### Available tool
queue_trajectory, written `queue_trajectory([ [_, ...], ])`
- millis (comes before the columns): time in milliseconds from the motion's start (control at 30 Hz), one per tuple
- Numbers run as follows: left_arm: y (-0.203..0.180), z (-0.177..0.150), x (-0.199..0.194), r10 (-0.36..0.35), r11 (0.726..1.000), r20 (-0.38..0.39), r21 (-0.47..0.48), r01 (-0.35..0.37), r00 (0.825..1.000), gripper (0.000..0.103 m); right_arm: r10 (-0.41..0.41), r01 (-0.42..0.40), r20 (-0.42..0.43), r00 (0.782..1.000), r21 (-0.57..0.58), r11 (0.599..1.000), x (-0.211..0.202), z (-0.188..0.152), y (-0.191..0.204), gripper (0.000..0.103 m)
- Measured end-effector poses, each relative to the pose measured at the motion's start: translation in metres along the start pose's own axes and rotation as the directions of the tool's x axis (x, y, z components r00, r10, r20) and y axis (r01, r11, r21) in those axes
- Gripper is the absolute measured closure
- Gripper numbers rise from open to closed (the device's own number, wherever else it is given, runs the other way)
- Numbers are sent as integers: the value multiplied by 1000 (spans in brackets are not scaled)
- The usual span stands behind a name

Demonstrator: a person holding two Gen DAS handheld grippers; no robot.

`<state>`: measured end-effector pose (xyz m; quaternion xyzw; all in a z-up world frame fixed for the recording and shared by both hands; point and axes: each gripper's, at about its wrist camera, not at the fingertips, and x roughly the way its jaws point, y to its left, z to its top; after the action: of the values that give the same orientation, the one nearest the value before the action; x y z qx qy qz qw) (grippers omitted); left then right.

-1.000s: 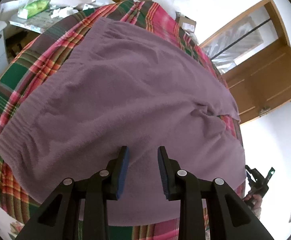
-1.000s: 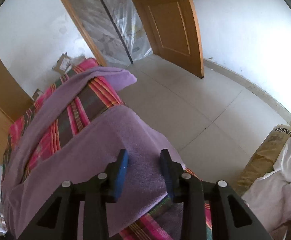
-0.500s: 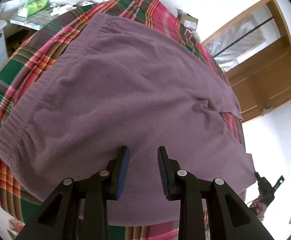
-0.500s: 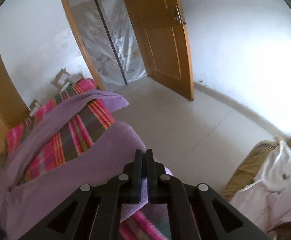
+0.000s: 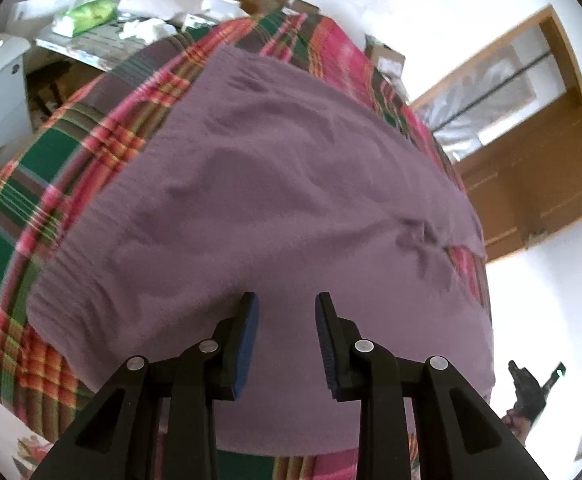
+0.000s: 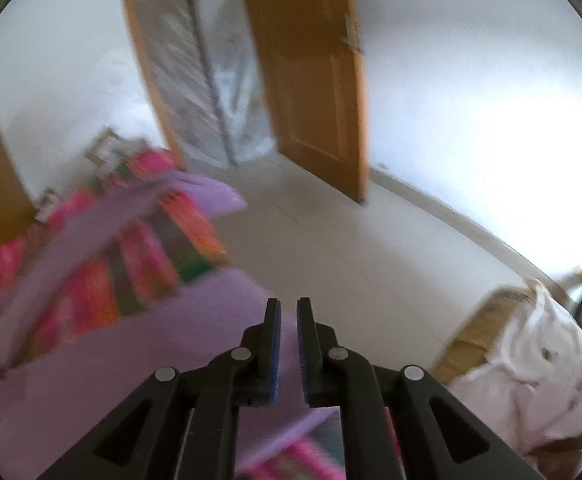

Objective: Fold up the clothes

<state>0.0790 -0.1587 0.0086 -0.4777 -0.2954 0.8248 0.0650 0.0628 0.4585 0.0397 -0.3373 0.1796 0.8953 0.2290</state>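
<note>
Purple fleece garment (image 5: 275, 184) on plaid blanket (image 5: 51, 168), left gripper (image 5: 285, 320) spread, right gripper (image 6: 288, 320) nearly closed, grasp unclear, right view motion-blurred

— What do you see past the bed?
— You have a plaid blanket (image 5: 71, 152) beneath, a cluttered side table (image 5: 91, 40) beyond it, a wooden door (image 6: 311, 80) ajar, pale floor tiles (image 6: 351, 248), and a white bag (image 6: 539, 368) beside cardboard.

I am holding the left hand-held gripper (image 5: 284, 300) with its jaws spread wide apart; the right hand-held gripper (image 6: 288, 306) is showing a narrow gap between its pads, nothing visibly clamped.
</note>
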Motion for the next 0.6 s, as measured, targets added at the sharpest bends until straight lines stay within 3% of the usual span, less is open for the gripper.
queue_trajectory([
  [100,4,3,5,10,1000,-8,-5,-10,1000,73,150,-149,-6,989,-120,981,-2,-5,46,93],
  [200,13,4,5,-25,999,2,-42,25,1000,73,232,-249,-104,967,-203,947,14,-21,85,93],
  [333,29,10,-2,-6,996,34,-92,9,999,73,219,-262,-201,955,-226,938,39,-37,106,93],
  [467,42,19,-6,4,991,58,-136,4,998,73,196,-234,-187,962,-206,950,44,-25,100,92],
  [600,44,29,-5,45,987,68,-155,-34,997,73,210,-243,-200,957,-153,958,53,-10,99,92],
])
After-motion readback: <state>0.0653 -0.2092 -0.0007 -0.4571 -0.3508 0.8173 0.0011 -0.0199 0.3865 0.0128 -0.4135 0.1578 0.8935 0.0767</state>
